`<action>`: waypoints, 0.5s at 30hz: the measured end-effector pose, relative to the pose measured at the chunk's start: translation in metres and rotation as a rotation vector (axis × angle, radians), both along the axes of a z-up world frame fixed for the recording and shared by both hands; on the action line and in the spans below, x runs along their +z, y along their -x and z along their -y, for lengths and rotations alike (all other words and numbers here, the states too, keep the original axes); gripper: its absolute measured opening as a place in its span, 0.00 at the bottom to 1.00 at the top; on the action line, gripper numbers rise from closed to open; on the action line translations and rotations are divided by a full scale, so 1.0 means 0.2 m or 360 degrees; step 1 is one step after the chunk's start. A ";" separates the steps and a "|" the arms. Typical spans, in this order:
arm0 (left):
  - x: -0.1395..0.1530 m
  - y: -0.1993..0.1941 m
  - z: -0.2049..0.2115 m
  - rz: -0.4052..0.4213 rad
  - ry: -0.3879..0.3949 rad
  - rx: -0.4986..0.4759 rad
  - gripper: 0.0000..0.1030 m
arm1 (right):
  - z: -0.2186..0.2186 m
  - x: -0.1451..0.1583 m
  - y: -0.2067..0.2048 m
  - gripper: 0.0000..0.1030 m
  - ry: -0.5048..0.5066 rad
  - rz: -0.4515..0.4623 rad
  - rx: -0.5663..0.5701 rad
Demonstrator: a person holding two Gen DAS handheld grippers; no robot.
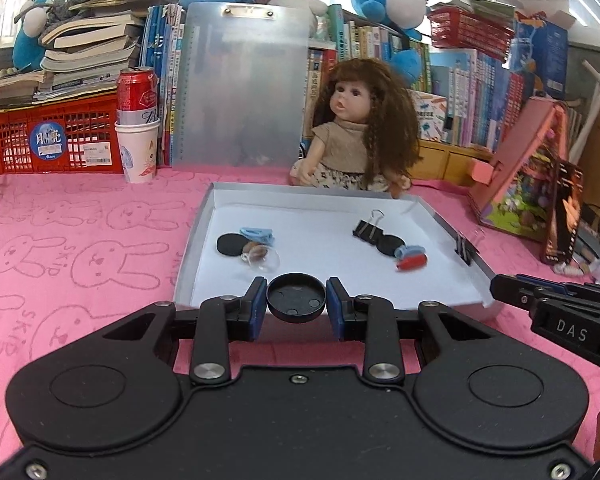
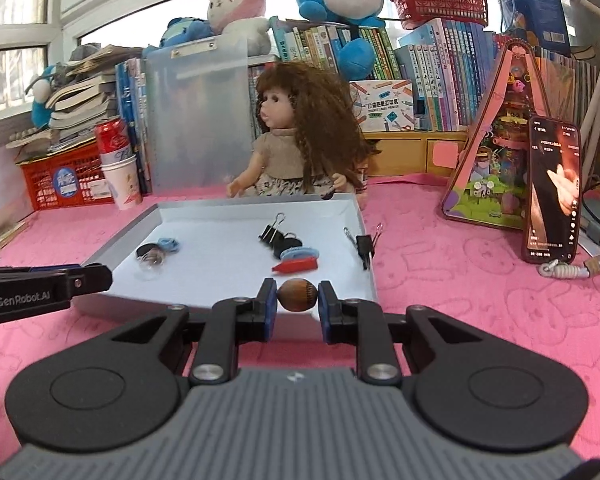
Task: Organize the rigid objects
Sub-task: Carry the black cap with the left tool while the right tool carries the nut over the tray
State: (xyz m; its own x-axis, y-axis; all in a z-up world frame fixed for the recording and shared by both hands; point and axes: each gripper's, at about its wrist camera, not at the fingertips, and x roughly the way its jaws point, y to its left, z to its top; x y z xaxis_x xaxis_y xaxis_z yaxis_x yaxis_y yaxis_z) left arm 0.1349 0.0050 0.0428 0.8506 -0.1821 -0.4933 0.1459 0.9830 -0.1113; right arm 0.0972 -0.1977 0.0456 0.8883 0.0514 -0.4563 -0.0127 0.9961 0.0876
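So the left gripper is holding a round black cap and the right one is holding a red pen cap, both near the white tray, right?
Not quite. The right gripper holds a small brown ball, seen in the right wrist view; the red piece lies in the white tray. The left gripper does hold the round black cap.

Both cameras sit low over the near edge of the pink tablecloth point(image 1: 80, 240), each looking forward and slightly down along its own fingers toward the book-lined back edge. The left wrist view stands close to the near edge of the white tray point(image 1: 204, 240), facing its left half. The right wrist view faces its right half. They share the tray, the doll point(image 2: 296, 144) behind it, and the clipboard point(image 1: 244, 92).
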 end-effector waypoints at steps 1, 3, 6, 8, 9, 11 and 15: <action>0.00 -0.02 0.00 -0.0003 0.0007 0.0011 0.29 | 0.01 0.00 -0.02 0.25 -0.0001 -0.0007 -0.0004; -0.01 -0.07 -0.01 -0.0019 0.0019 0.0017 0.29 | 0.02 0.00 -0.06 0.25 0.0001 -0.0023 -0.0012; -0.02 -0.13 -0.02 -0.0053 0.0031 0.0035 0.29 | 0.03 0.00 -0.11 0.25 0.0004 -0.0035 -0.0024; -0.03 -0.17 -0.02 -0.0061 0.0025 0.0046 0.29 | 0.03 -0.01 -0.14 0.26 -0.0004 -0.0045 -0.0026; -0.04 -0.19 -0.02 -0.0064 0.0024 0.0051 0.29 | 0.03 -0.01 -0.15 0.26 -0.0005 -0.0048 -0.0025; -0.05 -0.22 -0.03 -0.0079 0.0029 0.0058 0.29 | 0.03 -0.02 -0.19 0.26 0.0008 -0.0058 -0.0025; -0.08 -0.28 -0.03 -0.0115 0.0020 0.0069 0.29 | 0.02 -0.04 -0.25 0.26 0.0013 -0.0084 -0.0009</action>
